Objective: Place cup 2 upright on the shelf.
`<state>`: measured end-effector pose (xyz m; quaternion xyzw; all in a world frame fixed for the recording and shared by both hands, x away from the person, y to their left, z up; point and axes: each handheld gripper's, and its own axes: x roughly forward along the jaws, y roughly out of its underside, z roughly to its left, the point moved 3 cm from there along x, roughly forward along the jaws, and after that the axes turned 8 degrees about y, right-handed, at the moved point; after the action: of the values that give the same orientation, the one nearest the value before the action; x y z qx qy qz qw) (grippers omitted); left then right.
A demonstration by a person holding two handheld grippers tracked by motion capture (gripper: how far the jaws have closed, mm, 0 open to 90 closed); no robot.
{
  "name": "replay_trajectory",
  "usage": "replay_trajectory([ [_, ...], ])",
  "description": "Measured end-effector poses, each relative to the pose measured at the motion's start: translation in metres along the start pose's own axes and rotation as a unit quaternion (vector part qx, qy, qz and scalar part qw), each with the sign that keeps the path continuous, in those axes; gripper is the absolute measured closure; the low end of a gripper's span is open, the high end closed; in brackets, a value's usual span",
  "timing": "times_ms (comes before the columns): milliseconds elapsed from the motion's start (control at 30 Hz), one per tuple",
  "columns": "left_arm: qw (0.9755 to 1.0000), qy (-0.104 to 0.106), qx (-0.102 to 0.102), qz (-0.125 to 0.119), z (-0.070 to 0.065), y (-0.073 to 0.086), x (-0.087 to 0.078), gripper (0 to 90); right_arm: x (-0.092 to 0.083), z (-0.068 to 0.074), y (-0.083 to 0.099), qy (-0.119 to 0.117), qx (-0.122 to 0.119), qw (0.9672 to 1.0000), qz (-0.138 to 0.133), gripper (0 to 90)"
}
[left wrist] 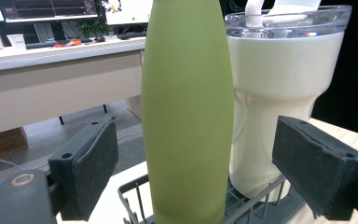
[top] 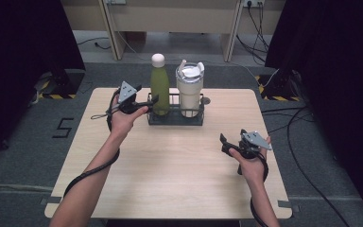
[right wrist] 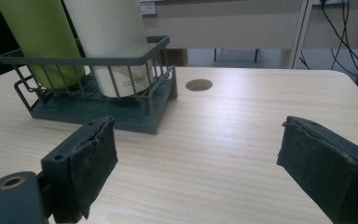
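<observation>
While wide, tongs (left wrist: pixel 193 172) flanking bottle (left wrist: pixel 186 107).

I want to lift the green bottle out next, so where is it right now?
In the high view the green bottle stands upright in the wire rack's left half, beside the cream tumbler; the open left tool straddles it.

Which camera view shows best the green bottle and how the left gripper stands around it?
The left gripper view: the green bottle stands between the open jaws of the left gripper, apart from both pads. The high view shows the whole bottle in the wire basket, but small. The right gripper view shows its lower part behind the basket wires.
</observation>
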<state>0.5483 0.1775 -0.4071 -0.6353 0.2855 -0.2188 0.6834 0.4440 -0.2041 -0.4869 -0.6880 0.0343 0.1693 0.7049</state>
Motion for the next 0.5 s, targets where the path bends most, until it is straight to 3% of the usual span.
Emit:
replay_trajectory([
  [500, 0.9999, -0.005, 0.005, -0.007, -0.003, 0.001, -0.027, 14.1, -0.009, -0.008, -0.002, 0.019, -0.001, 0.9998, -0.003, 11.5],
])
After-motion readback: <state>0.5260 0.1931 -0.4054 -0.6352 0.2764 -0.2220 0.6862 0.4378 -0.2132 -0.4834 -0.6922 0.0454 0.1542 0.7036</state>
